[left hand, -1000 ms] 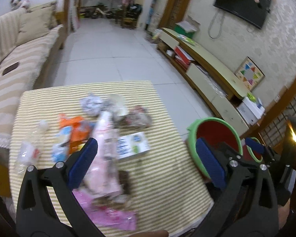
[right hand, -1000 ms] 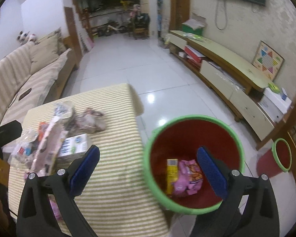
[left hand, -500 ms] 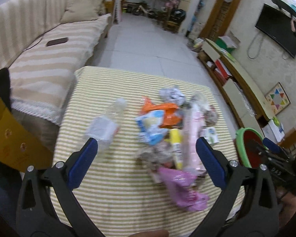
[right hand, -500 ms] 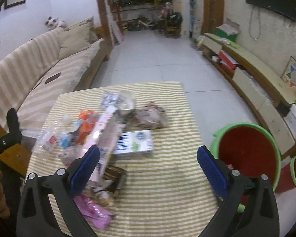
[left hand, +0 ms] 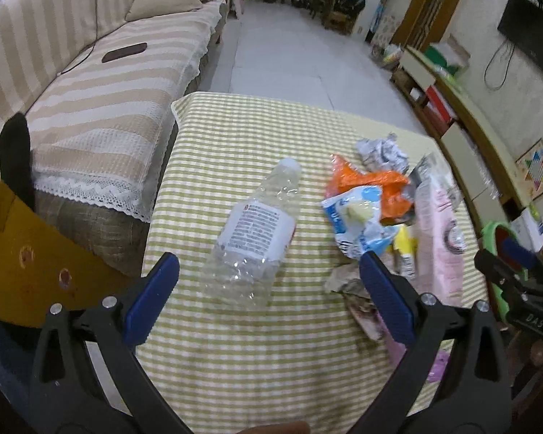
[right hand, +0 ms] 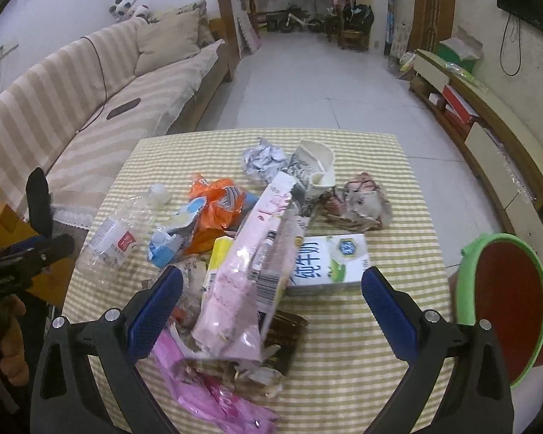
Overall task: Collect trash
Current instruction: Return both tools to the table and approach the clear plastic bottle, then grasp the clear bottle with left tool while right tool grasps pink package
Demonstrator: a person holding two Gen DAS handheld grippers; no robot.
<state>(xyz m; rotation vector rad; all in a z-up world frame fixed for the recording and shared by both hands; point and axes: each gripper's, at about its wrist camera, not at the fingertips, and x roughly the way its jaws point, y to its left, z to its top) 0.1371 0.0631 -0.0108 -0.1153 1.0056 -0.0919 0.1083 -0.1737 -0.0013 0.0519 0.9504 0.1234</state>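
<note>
A heap of trash lies on the striped table [left hand: 235,354]. My left gripper [left hand: 268,298] is open, hovering just short of a crushed clear plastic bottle [left hand: 257,231]. Right of the bottle sit a blue-white wrapper [left hand: 354,217] and an orange bag [left hand: 365,181]. My right gripper [right hand: 269,311] is open above a long pink packet [right hand: 242,282], with a milk carton [right hand: 329,258] just beyond its right finger. A purple wrapper [right hand: 213,394] lies nearest me. The green-rimmed red bin [right hand: 503,307] stands beside the table on the right.
A striped sofa [left hand: 108,83] runs along the table's left side, a dark phone [left hand: 125,52] on its seat. A low cabinet [right hand: 488,133] lines the right wall. Crumpled foil [right hand: 264,157], a white cup [right hand: 318,166] and a crinkled wrapper [right hand: 358,206] lie at the heap's far side. An orange box [left hand: 21,271] sits near left.
My left gripper swung left from the bin side to face the bottle. My right gripper moved from over the bin back over the trash heap. Both stayed open and empty.
</note>
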